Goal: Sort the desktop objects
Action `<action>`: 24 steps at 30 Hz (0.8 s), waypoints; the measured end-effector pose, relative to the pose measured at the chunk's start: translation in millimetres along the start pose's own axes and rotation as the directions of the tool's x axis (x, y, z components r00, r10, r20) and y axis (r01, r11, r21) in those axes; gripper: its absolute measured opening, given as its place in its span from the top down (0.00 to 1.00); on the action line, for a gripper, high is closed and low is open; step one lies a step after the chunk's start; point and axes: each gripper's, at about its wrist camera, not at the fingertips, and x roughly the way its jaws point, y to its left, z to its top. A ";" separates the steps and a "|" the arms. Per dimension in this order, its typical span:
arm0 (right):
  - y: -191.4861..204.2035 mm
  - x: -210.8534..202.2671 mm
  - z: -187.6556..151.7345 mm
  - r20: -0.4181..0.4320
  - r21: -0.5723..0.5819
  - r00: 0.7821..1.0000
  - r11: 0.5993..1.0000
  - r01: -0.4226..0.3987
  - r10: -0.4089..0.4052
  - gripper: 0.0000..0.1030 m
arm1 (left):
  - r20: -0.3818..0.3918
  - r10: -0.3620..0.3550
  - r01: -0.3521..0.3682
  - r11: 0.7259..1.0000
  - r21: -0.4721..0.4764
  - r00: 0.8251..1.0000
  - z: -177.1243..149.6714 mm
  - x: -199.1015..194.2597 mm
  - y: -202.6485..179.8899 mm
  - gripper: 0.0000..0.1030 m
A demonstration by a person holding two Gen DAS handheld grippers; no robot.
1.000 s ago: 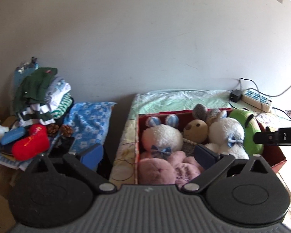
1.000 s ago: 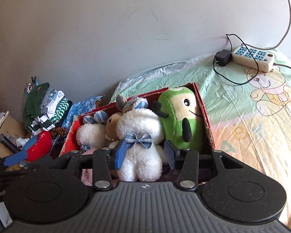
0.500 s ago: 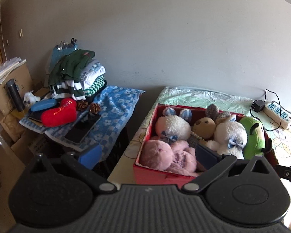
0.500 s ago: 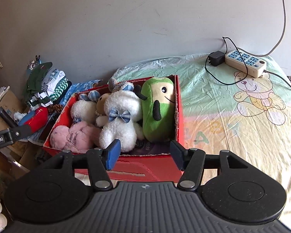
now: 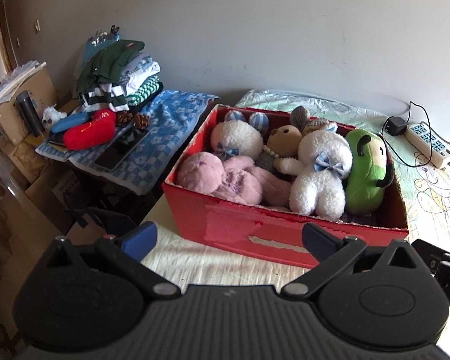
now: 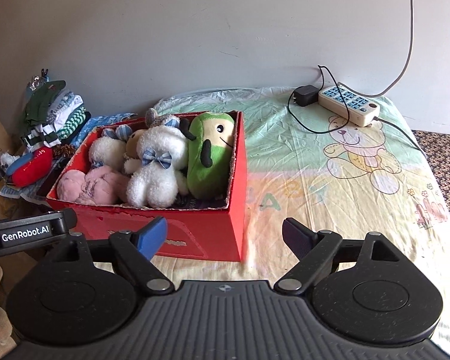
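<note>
Left wrist view: left tool (image 5: 229, 238) spread wide, empty, held low before the red box (image 5: 255, 231) on the bed sheet (image 5: 429, 186); box packed with plush toys (image 5: 318, 168). Right wrist view: right tool (image 6: 225, 235) likewise spread, holding nothing, poised level near the box's front right corner (image 6: 237, 240); power strip (image 6: 348, 103) well apart by the wall.

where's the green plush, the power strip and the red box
green plush (image 6: 208, 162): right wrist view, on its belly
power strip (image 6: 348, 104): right wrist view, on its socket face
red box (image 6: 237, 198): right wrist view, on its right outer wall
</note>
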 end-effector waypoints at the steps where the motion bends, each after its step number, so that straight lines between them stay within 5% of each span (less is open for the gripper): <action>1: 1.0 -0.5 -0.4 -0.002 -0.002 1.000 1.000 0.007 -0.007 0.12 | -0.003 -0.003 0.003 1.000 0.008 1.000 0.8 -0.5 -1.5 0.01; 17: 48.9 2.2 -2.9 0.022 0.137 0.994 0.985 0.105 -0.109 0.09 | 0.031 -0.078 0.074 0.990 0.118 0.996 15.7 -2.4 34.1 0.01; 24: 63.0 1.5 -1.9 0.039 0.176 0.987 0.974 0.145 -0.154 0.09 | -0.042 -0.091 0.096 0.985 0.141 0.995 19.0 18.7 48.5 0.01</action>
